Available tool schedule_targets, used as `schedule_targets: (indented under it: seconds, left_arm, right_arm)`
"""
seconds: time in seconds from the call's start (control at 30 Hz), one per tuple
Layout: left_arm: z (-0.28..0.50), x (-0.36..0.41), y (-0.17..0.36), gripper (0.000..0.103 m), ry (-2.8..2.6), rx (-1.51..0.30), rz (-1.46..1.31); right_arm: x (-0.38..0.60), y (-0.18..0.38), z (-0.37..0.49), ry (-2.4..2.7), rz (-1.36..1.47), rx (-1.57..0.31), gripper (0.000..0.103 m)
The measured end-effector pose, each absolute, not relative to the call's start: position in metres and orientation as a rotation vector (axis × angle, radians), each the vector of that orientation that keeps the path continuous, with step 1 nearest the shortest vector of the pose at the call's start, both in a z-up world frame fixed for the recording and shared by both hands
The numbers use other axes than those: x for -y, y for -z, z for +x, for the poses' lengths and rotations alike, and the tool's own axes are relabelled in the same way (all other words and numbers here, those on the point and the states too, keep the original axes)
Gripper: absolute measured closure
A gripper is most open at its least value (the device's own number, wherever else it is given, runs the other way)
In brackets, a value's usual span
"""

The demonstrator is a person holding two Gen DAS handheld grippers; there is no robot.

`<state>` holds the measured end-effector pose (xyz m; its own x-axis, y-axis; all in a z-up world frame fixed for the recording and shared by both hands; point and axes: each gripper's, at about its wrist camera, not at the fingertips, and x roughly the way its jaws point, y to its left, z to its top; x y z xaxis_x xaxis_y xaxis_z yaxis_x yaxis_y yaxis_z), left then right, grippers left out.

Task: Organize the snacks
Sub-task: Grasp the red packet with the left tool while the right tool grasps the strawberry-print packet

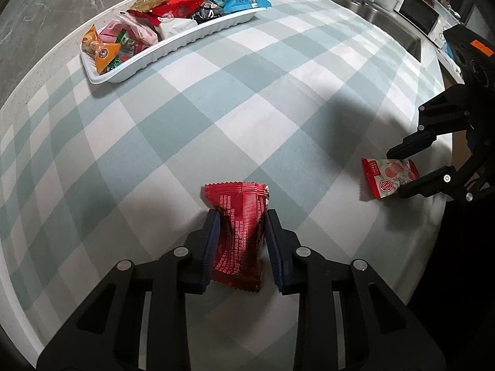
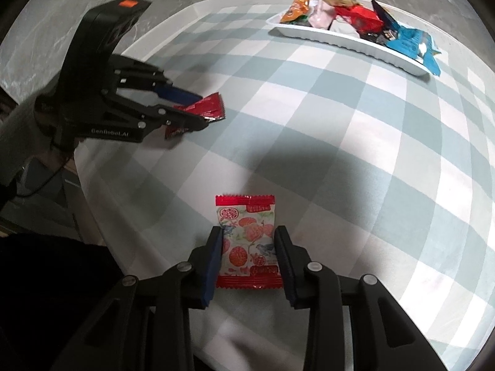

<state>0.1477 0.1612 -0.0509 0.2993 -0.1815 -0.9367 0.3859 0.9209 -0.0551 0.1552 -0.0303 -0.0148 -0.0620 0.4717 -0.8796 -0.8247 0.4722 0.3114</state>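
A red foil snack packet (image 1: 239,235) lies on the checked tablecloth, pinched and creased between the blue pads of my left gripper (image 1: 241,213), which is shut on it. The right wrist view shows that same gripper (image 2: 202,109) and red packet (image 2: 210,105) at the left. A white packet printed with red fruit (image 2: 247,244) sits between the pads of my right gripper (image 2: 247,230), shut on its side edges. In the left wrist view the right gripper (image 1: 396,173) and its white packet (image 1: 383,176) are at the table's right edge.
A long white tray (image 1: 185,43) with several wrapped snacks sits at the far side of the table, and shows as a white tray (image 2: 355,43) at the top right in the other view. Beyond it are a steel sink (image 1: 380,18) and a microwave (image 1: 420,15).
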Motion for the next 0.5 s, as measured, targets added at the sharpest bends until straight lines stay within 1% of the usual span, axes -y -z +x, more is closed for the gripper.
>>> schedule_targets:
  seconds: [0.5]
  left_arm:
    - [0.150,-0.167,0.048,0.081,0.378,-1.203,0.121]
  right_arm:
    - [0.038,0.013,0.174,-1.094,-0.232,-1.264,0.070]
